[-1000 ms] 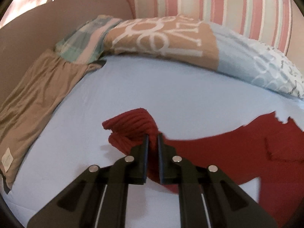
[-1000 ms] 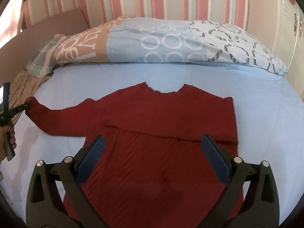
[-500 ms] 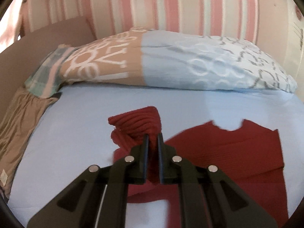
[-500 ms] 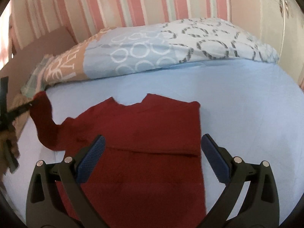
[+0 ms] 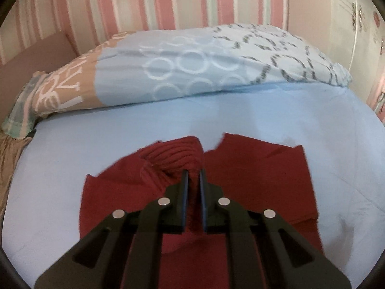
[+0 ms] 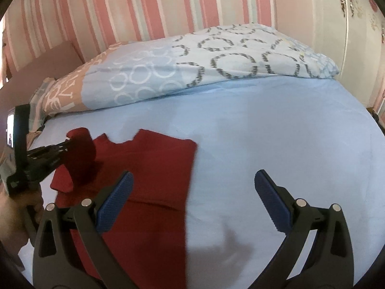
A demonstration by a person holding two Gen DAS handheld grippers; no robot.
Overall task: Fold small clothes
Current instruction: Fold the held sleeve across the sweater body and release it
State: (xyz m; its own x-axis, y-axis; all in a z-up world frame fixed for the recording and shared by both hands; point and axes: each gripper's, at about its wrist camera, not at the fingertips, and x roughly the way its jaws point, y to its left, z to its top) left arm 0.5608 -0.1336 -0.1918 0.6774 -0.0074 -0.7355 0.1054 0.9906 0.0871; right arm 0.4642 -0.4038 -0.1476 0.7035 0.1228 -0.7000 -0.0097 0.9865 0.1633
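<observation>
Sweater (image 5: 259, 180), dark red knit, lies spread on the blue bed sheet (image 5: 120, 130), and the fold is on! Nearest us, the left claw (image 5: 193, 175) is clamped tight on the ribbed sleeve cuff (image 5: 175, 156), holding it bunched up above the body of the garment. From the right wrist view the same left claw (image 6: 68, 145) shows at the left edge, with the sleeve (image 6: 81, 161) draped from it over the sweater's left shoulder area. The right claw (image 6: 192, 198) hangs wide open, gripping nothing, one pad over the red fabric and the other over bare sheet, just past the sweater's straight right edge.

By my reading the step is laying that sleeve across the chest. To do it well, carry the cuff on toward the far side of the body, keep it low so the knit does not twist, and set it flat inside the outline before letting go. The free right claw could pin the body to stop it dragging.

Further back, the patterned duvet (image 6: 216, 57) lies heaped against the pink striped wall (image 5: 168, 2)
</observation>
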